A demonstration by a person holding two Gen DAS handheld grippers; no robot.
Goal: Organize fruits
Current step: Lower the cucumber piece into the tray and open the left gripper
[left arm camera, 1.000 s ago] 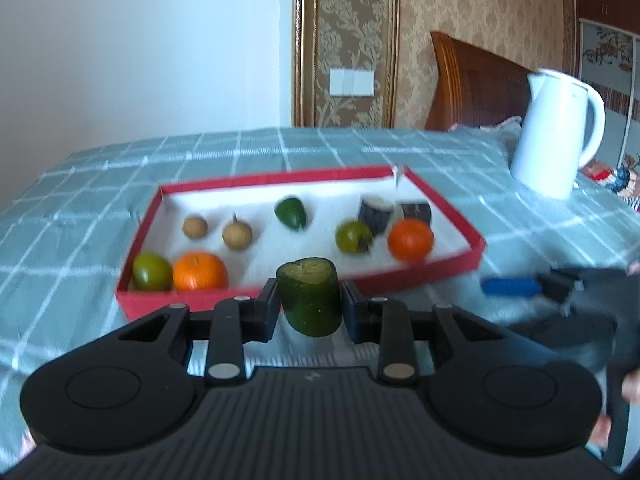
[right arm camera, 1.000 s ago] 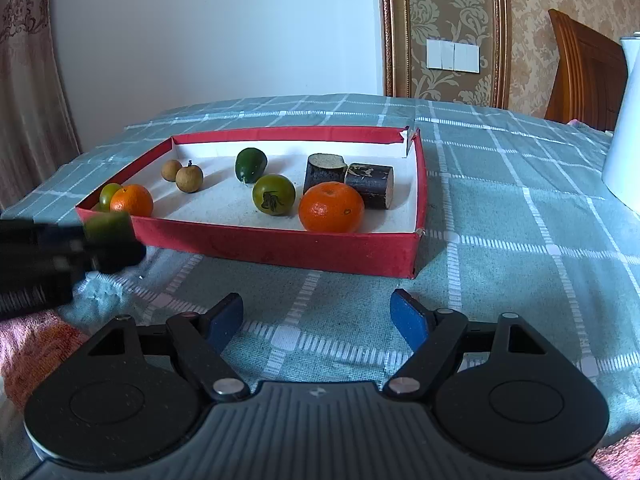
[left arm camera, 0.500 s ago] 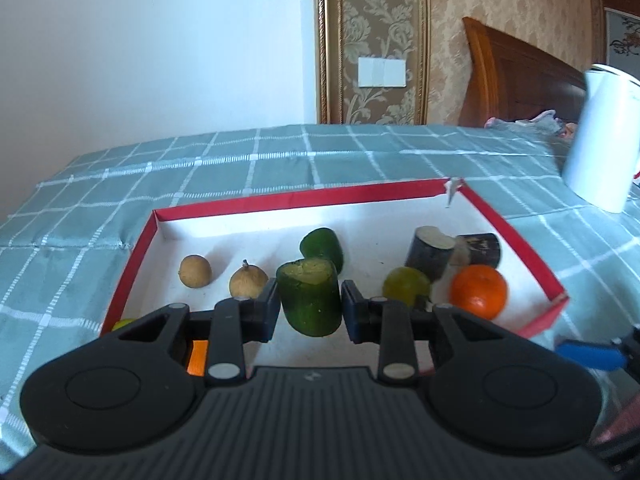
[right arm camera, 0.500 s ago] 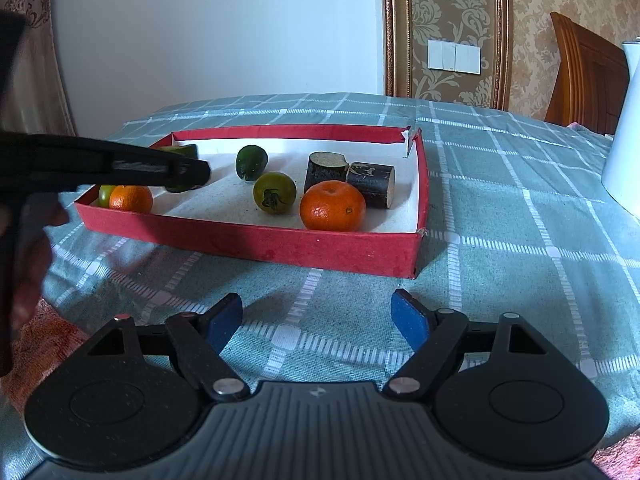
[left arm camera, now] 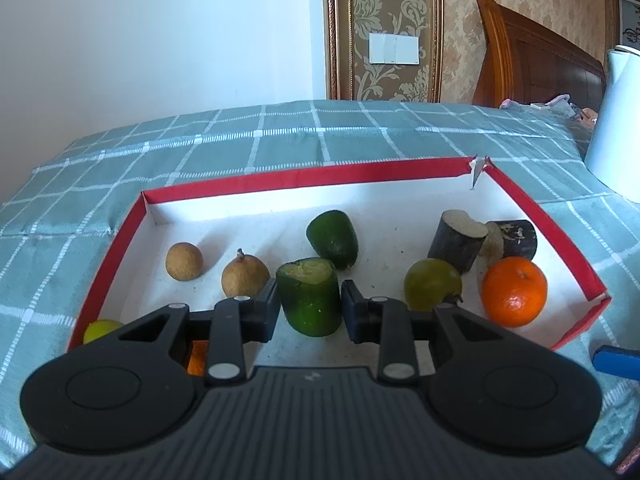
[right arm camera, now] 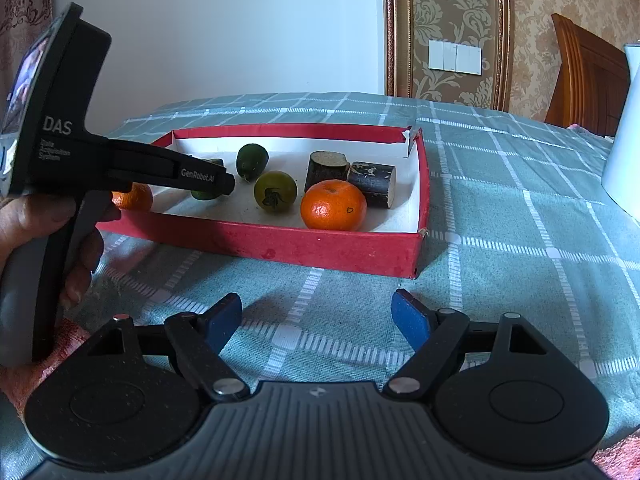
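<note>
My left claw (left arm camera: 309, 307) pinches a cut green cucumber chunk (left arm camera: 310, 295) by its sides, low over the near middle of the red tray (left arm camera: 552, 232). It looks firm, waxy and light. Whether it touches the floor is hidden. My right claw (right arm camera: 318, 320) gapes empty.

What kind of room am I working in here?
Probably a bedroom at home: the red tray sits on a green checked cover that looks like bedding, with a carved wooden headboard behind and patterned wallpaper on the wall.

Matt cardboard tray (left arm camera: 544, 220), woven checked cloth (left arm camera: 280, 140), glossy orange (left arm camera: 514, 292).
</note>
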